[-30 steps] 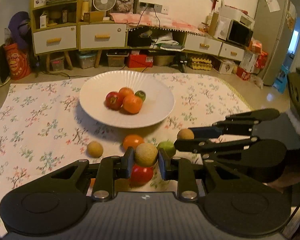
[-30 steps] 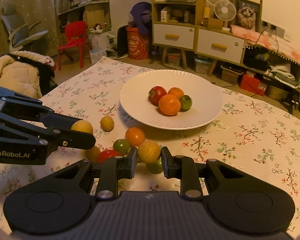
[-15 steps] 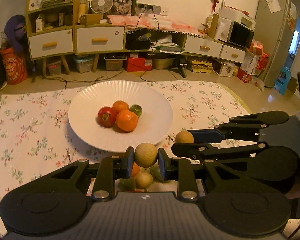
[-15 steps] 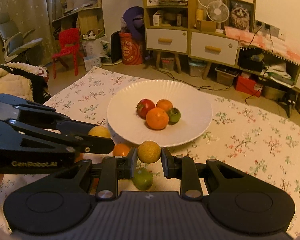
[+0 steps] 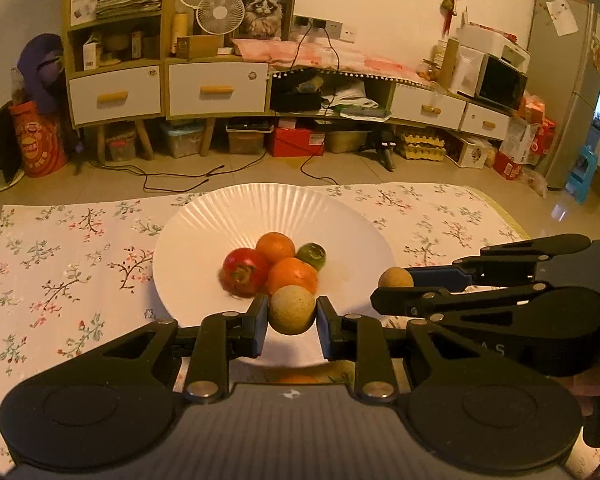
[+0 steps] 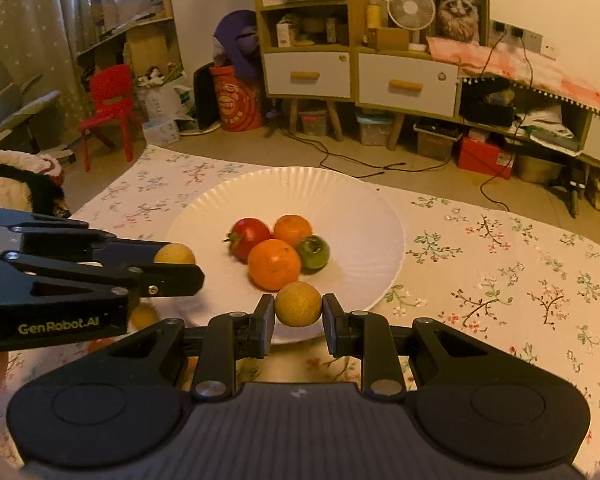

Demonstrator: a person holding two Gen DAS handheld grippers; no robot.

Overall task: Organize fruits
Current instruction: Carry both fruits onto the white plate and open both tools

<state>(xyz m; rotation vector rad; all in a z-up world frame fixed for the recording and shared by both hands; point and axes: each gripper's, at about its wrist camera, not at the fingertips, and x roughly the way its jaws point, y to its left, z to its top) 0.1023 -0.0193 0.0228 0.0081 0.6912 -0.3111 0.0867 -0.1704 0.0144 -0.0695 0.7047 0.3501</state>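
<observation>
My left gripper [image 5: 292,316] is shut on a tan round fruit [image 5: 292,309] and holds it over the near rim of the white plate [image 5: 204,240]. My right gripper [image 6: 299,311] is shut on a yellow-brown round fruit [image 6: 299,304], also over the plate's [image 6: 360,208] near edge. On the plate lie a red fruit [image 5: 242,272], two oranges [image 5: 291,274] and a green fruit [image 5: 312,254]. The right gripper shows in the left wrist view [image 5: 396,280]; the left gripper shows in the right wrist view [image 6: 176,258].
The plate sits on a floral cloth [image 5: 60,272] on the floor. Loose fruits lie near and under the grippers: a yellow one [image 6: 143,316] and an orange one [image 5: 296,379]. Cabinets [image 5: 216,88] and cables stand far behind. A jacket [image 6: 12,184] lies at the left.
Both grippers, each holding its fruit, have moved forward from above the loose fruits on the cloth to the near edge of the plate.
</observation>
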